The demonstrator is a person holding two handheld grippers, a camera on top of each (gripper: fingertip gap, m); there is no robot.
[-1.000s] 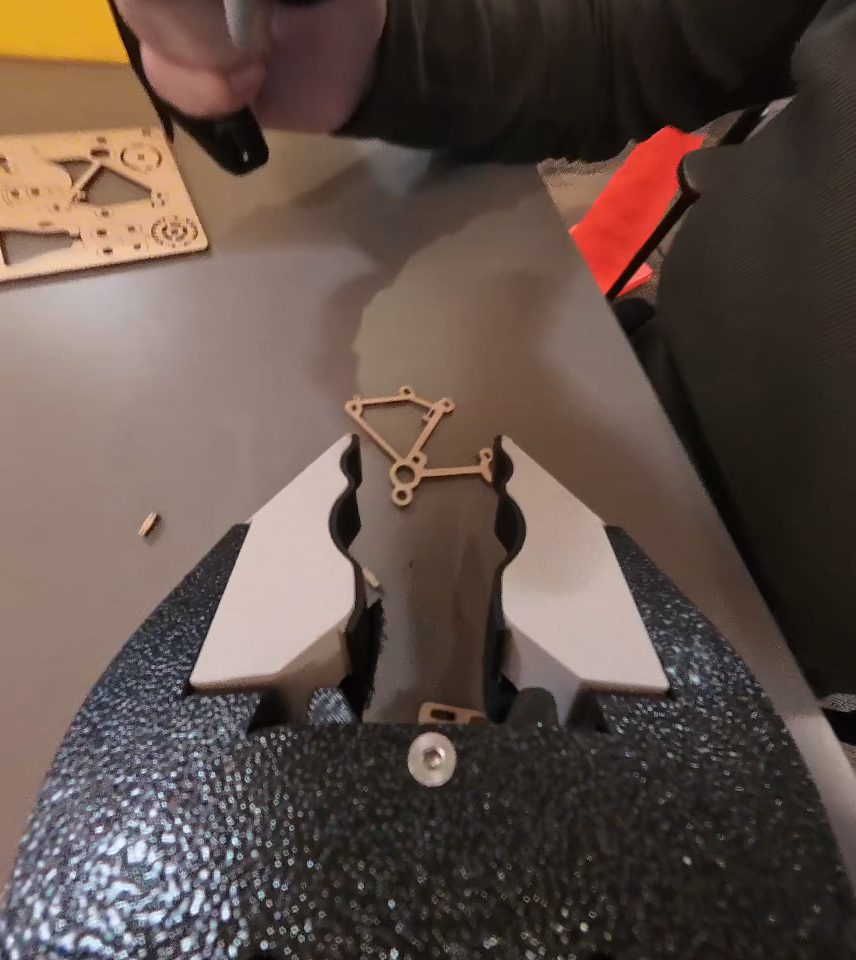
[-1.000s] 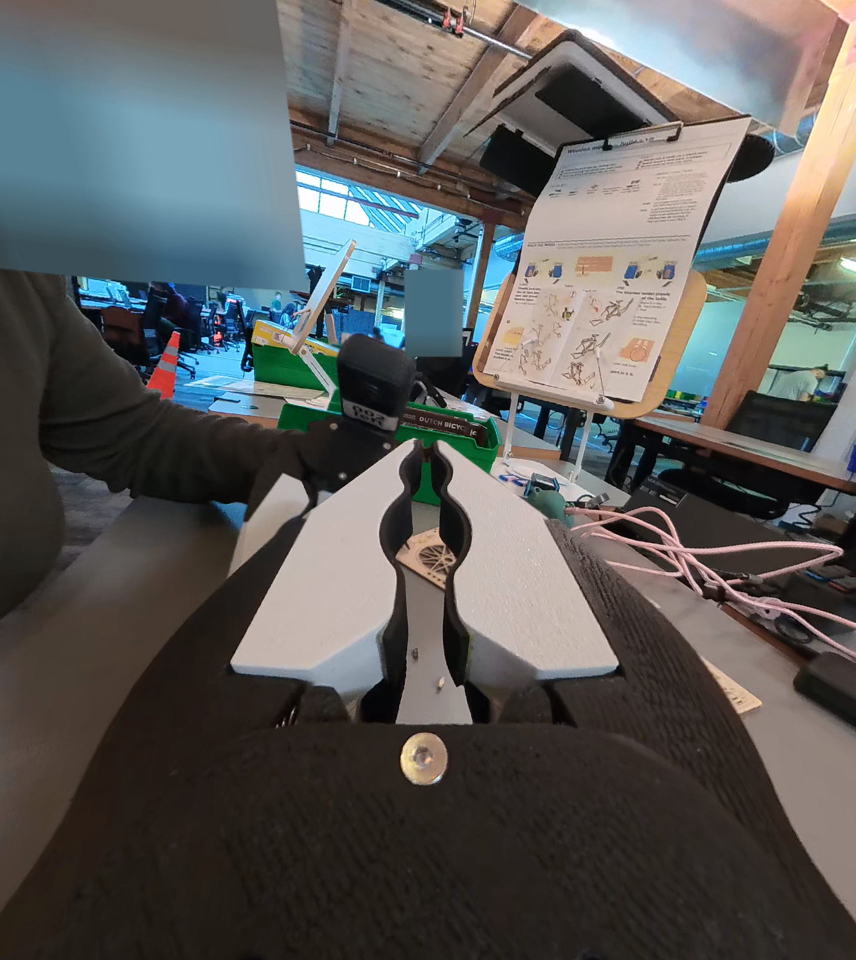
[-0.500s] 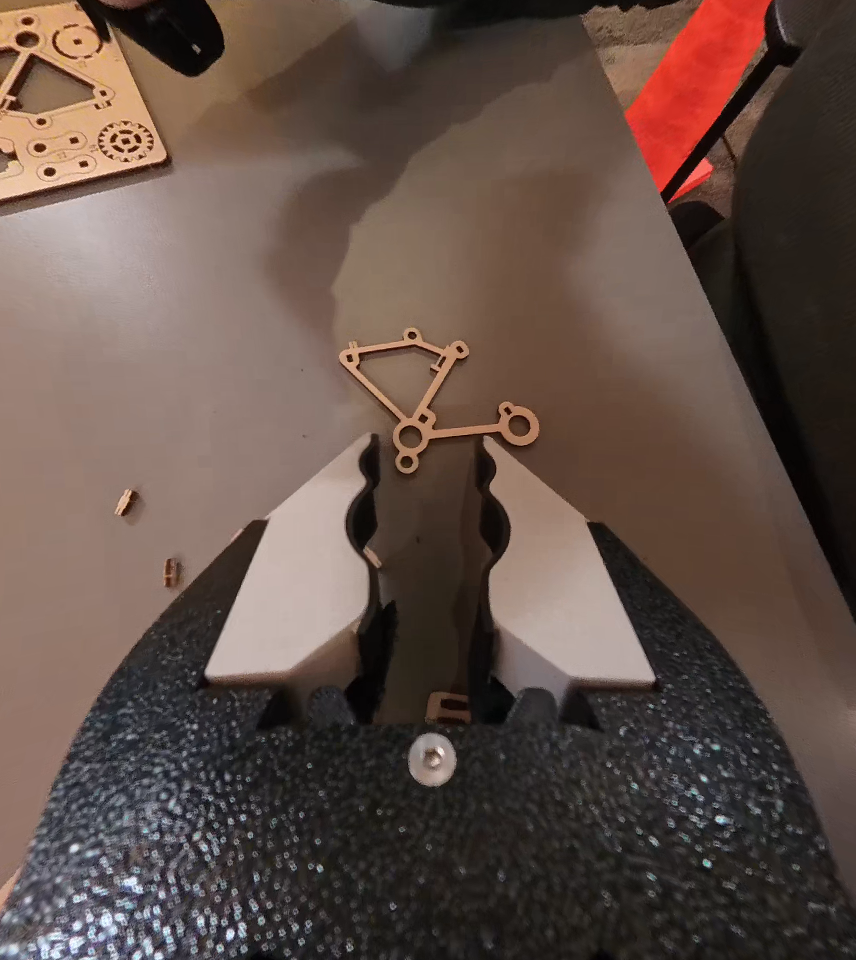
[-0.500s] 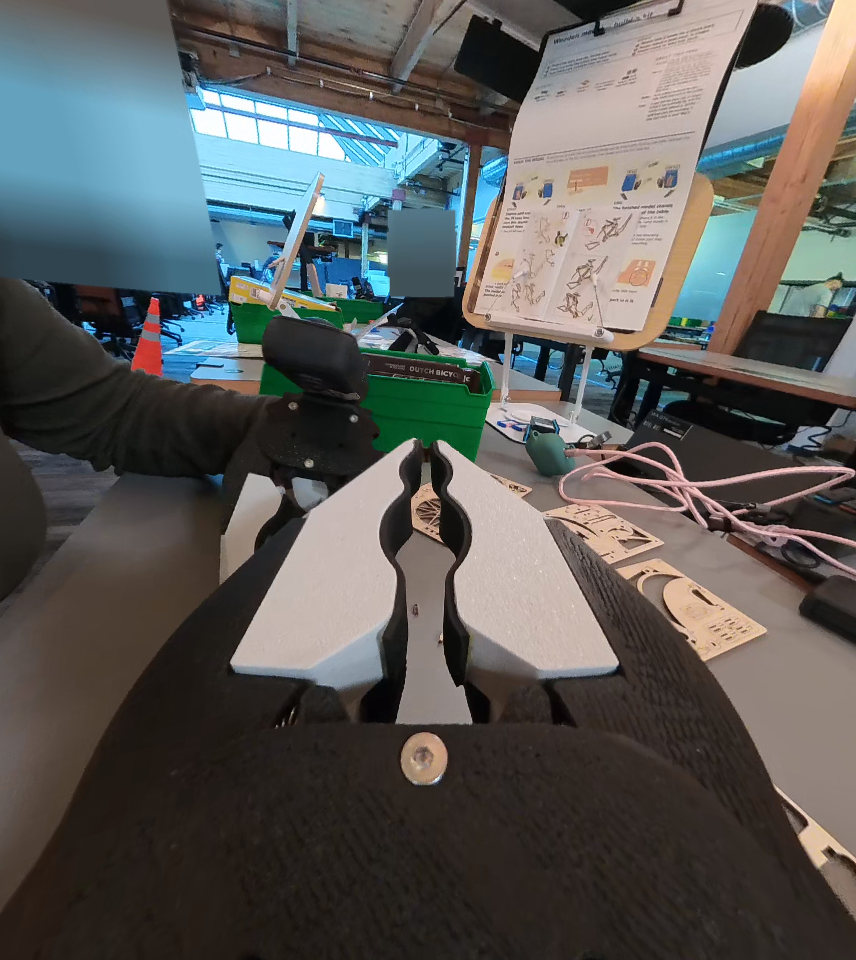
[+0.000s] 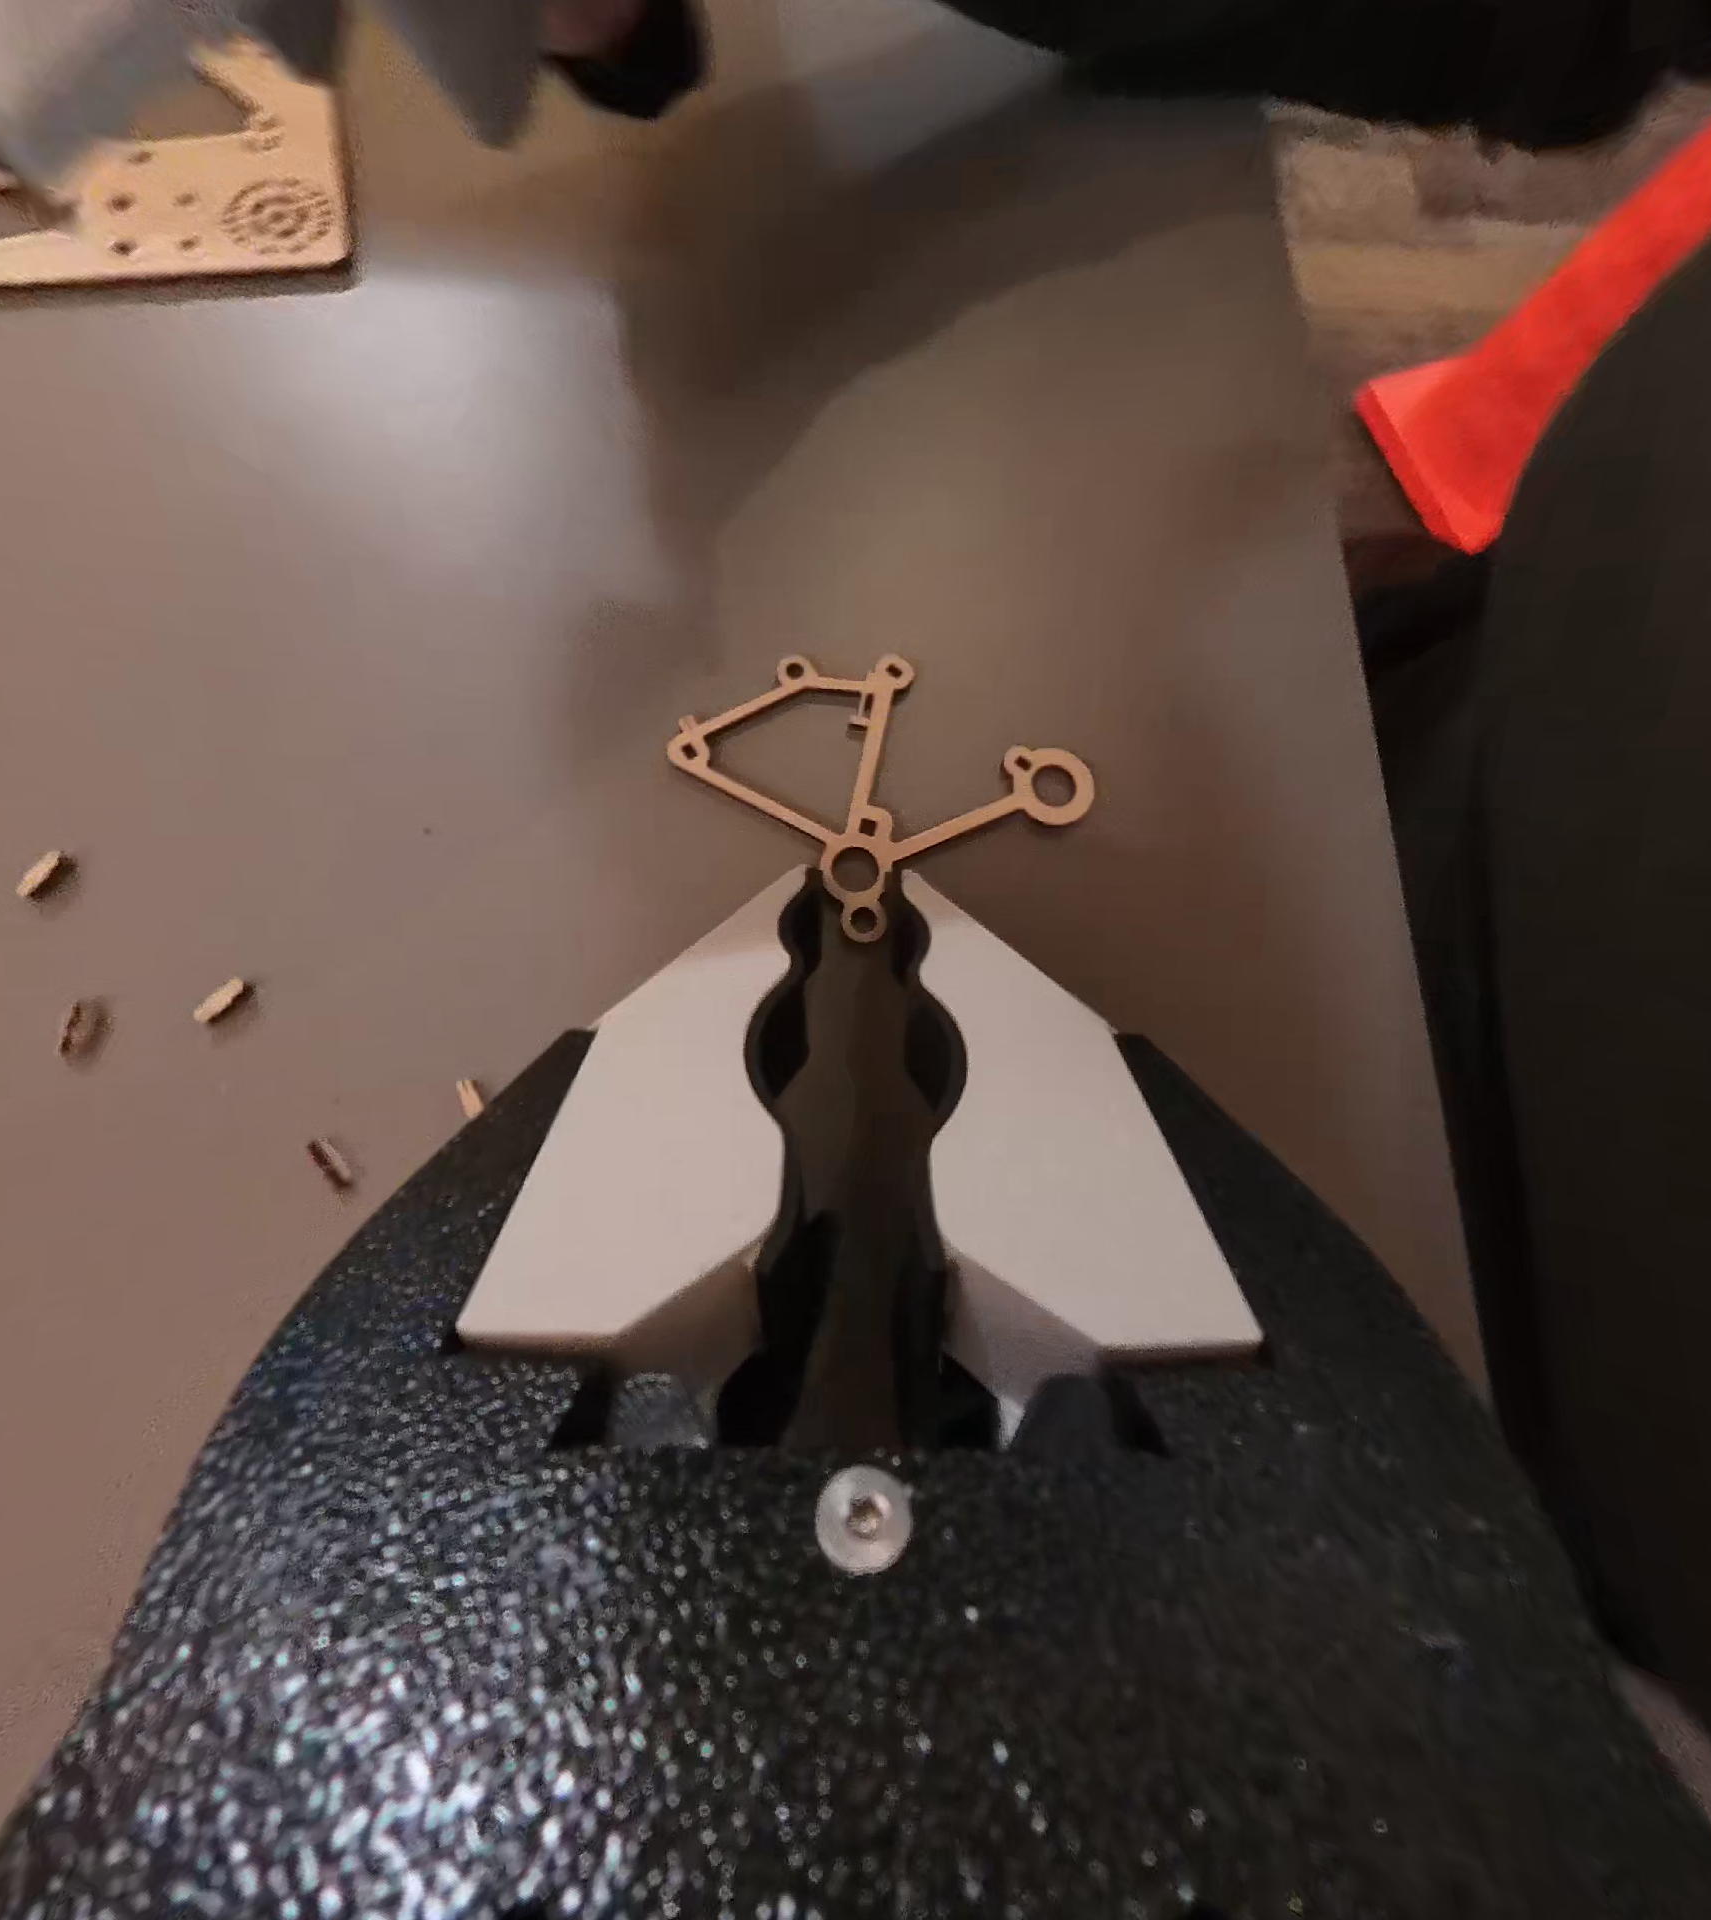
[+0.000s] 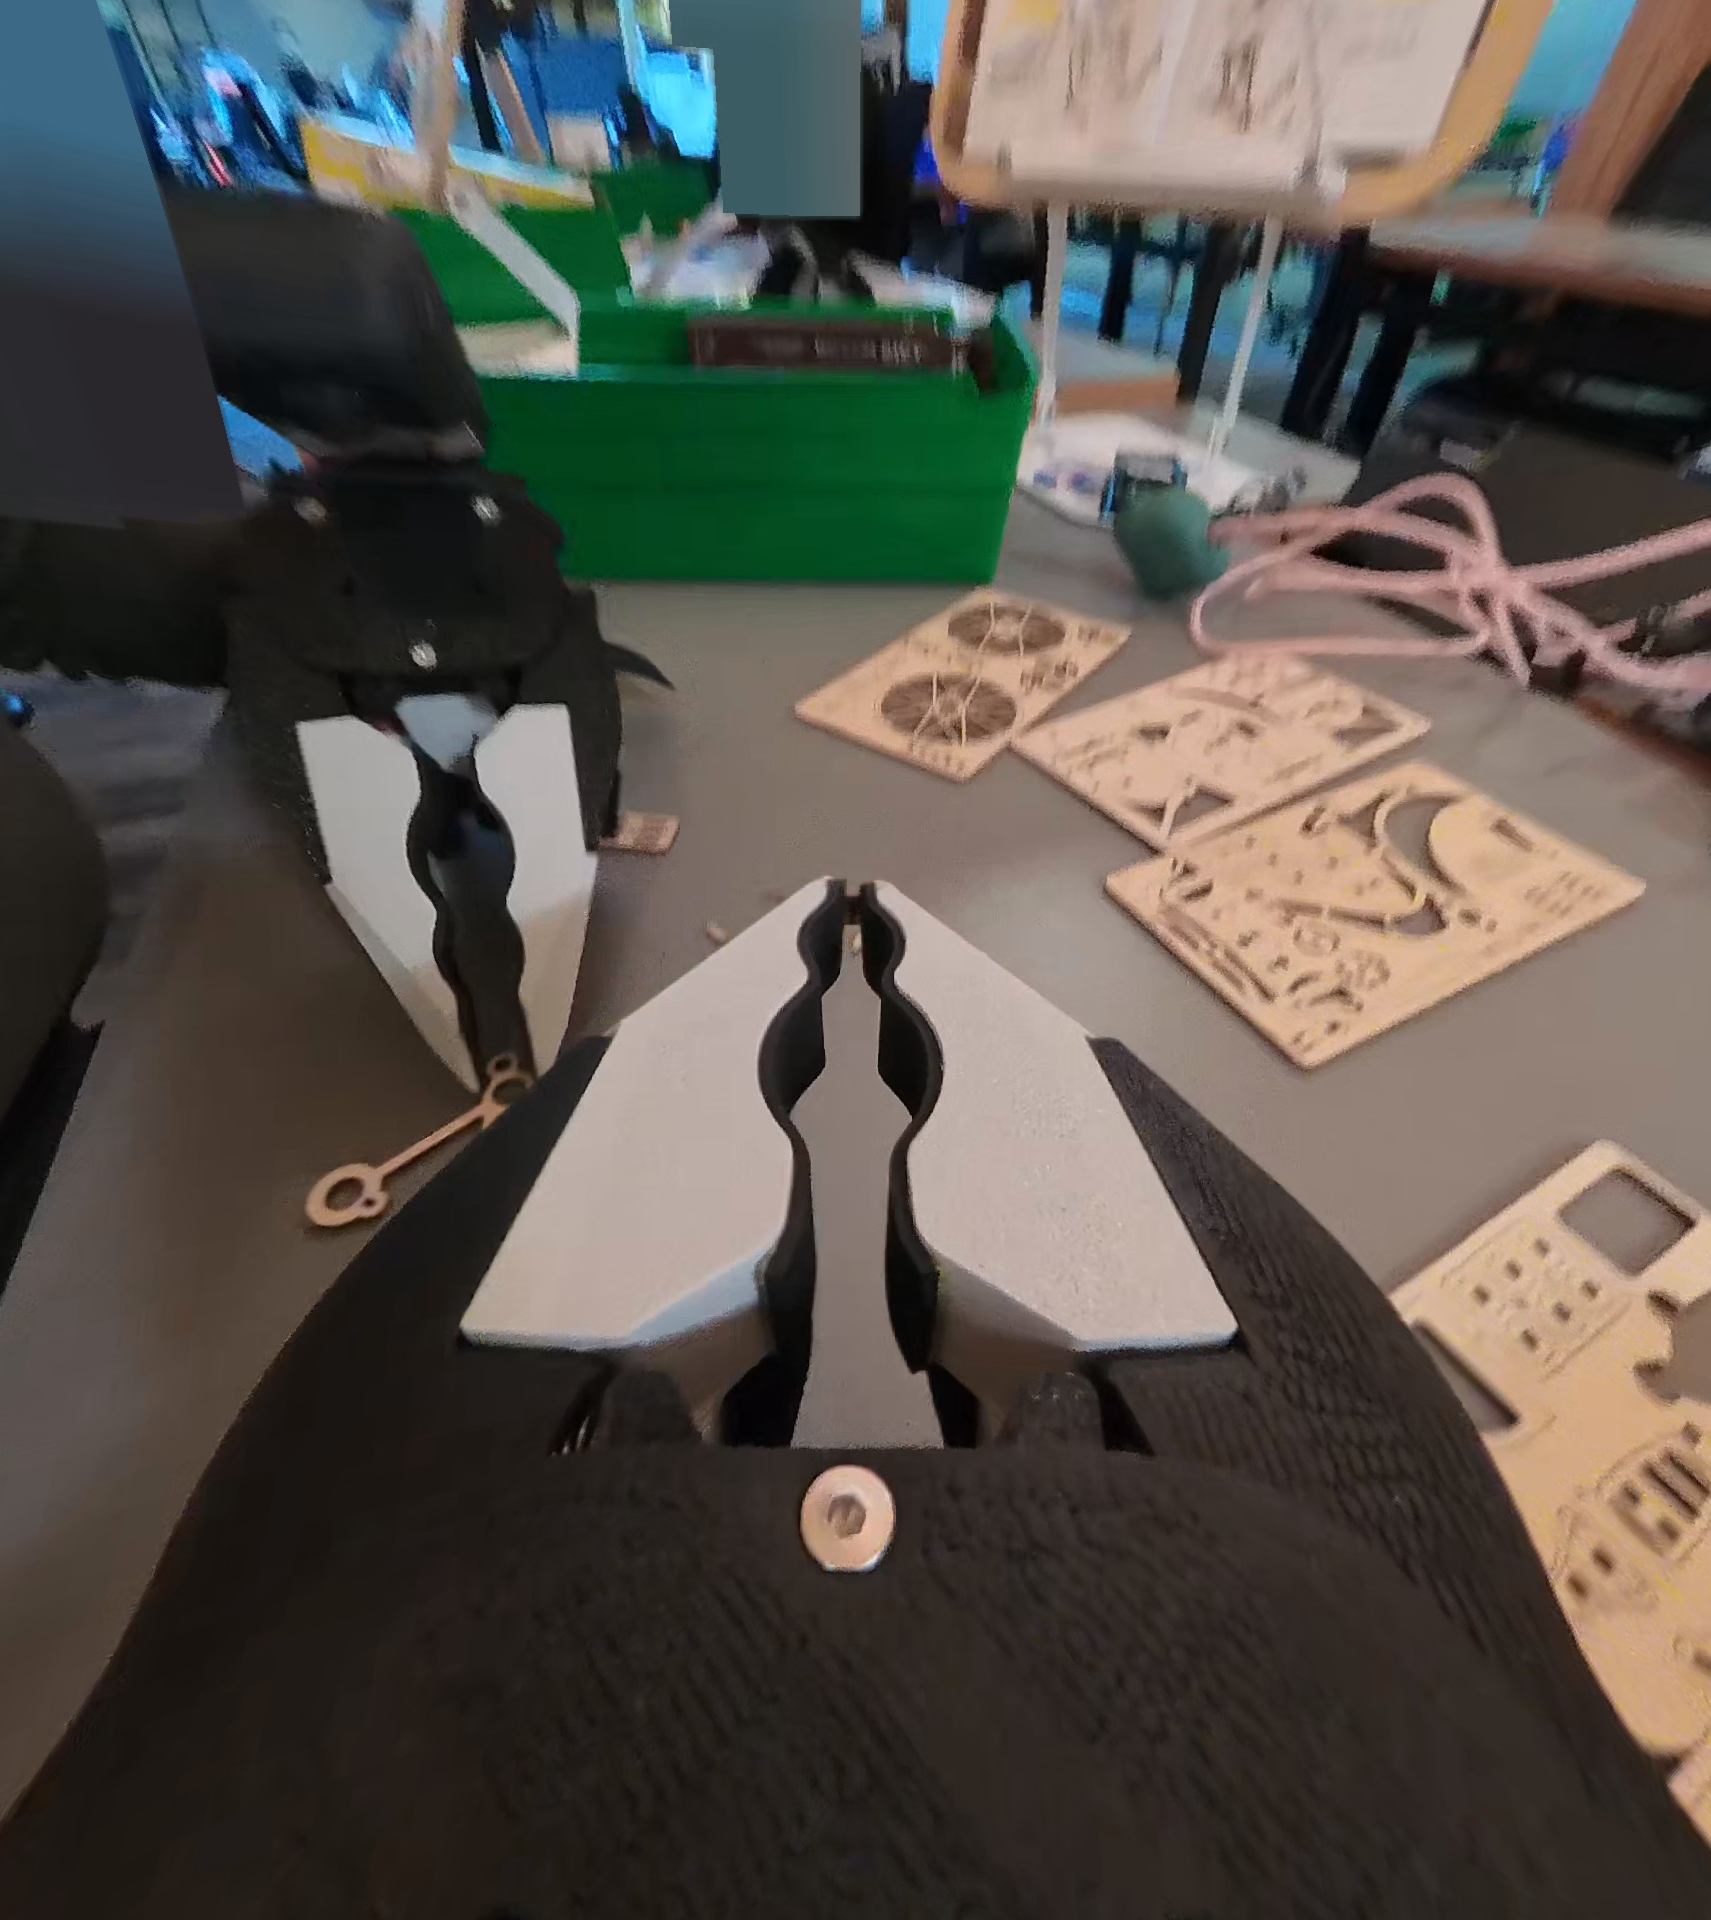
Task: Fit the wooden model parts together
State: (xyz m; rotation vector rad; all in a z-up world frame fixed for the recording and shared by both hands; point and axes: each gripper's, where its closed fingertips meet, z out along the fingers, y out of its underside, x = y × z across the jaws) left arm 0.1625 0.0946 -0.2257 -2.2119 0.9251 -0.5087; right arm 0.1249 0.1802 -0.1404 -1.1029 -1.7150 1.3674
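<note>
A thin wooden frame part (image 5: 965, 826) with a triangle and ringed arms lies on the grey table (image 5: 311, 623). My left gripper (image 5: 856, 883) has its tips closed around the part's ring hub, low at the table. In the right wrist view the left gripper (image 6: 496, 1060) points down at the table and one ringed arm of the part (image 6: 425, 1143) sticks out from its tips. My right gripper (image 6: 853, 896) is shut and empty, hovering above the table just right of the left one. It shows as a grey blur at the top left of the left wrist view.
Several laser-cut wooden sheets (image 6: 1370, 914) lie to the right, one close by (image 6: 1640, 1455) and one far left (image 5: 124, 208). Small wooden bits (image 5: 222, 1003) lie left. A green bin (image 6: 757, 457), pink cable (image 6: 1453, 582) and clipboard stand (image 6: 1194, 104) stand behind. The table edge (image 5: 1350, 727) runs right.
My left gripper has moved forward and its jaws have closed onto the part's hub. My right gripper has tilted down toward the table and come closer to the left one.
</note>
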